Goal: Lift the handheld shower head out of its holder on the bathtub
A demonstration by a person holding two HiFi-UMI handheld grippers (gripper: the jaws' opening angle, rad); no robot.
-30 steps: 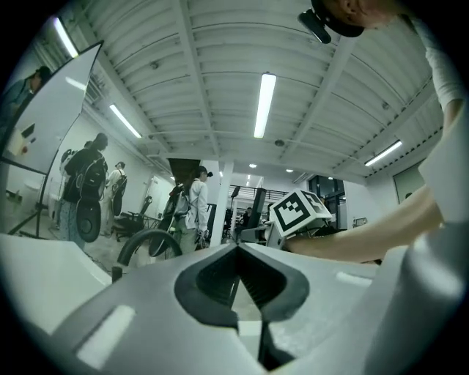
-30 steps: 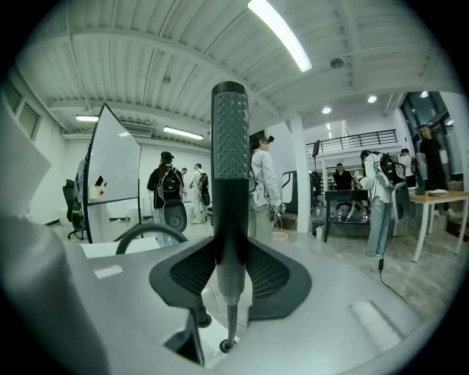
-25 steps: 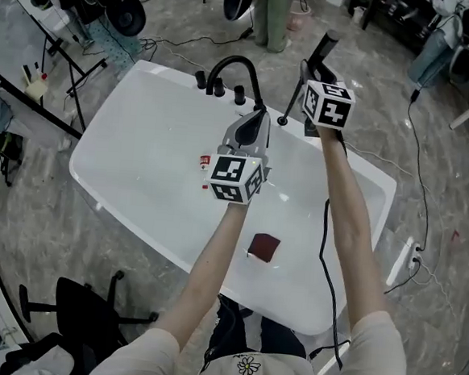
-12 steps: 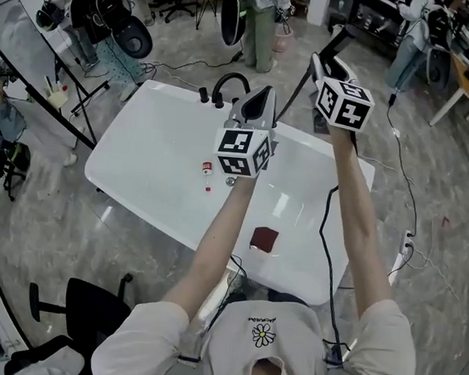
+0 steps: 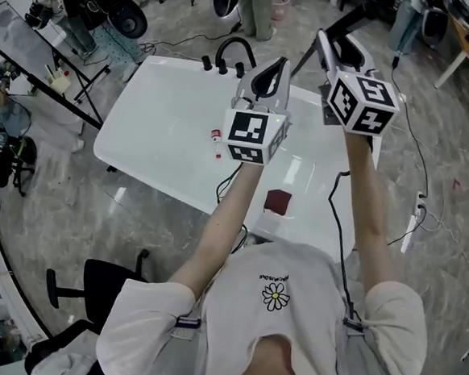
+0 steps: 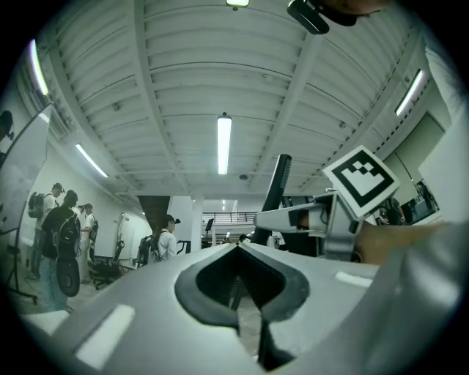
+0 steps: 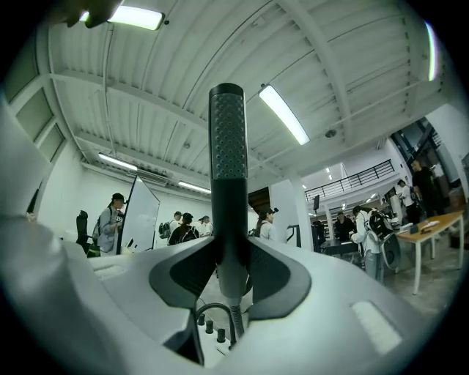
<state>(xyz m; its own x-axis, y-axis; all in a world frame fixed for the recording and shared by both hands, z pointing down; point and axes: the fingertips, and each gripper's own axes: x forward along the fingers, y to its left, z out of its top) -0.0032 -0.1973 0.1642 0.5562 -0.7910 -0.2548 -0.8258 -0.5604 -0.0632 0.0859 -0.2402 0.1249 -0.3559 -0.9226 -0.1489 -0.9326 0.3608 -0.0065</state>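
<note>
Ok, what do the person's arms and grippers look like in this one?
The left gripper and right gripper: light grey, dark-lined wedge jaws, each with a white cube of black square markers. Black cable runs down the right arm. White short-sleeved T-shirt with a daisy print.

Left arm [image 5: 225,222] and right arm [image 5: 368,209] extend forward, side by side. Left gripper [image 6: 238,251]: jaws together, nothing between them. Right gripper [image 7: 233,253]: jaws clamped on the handle of the handheld shower head [image 7: 227,146], which stands upright between them.
</note>
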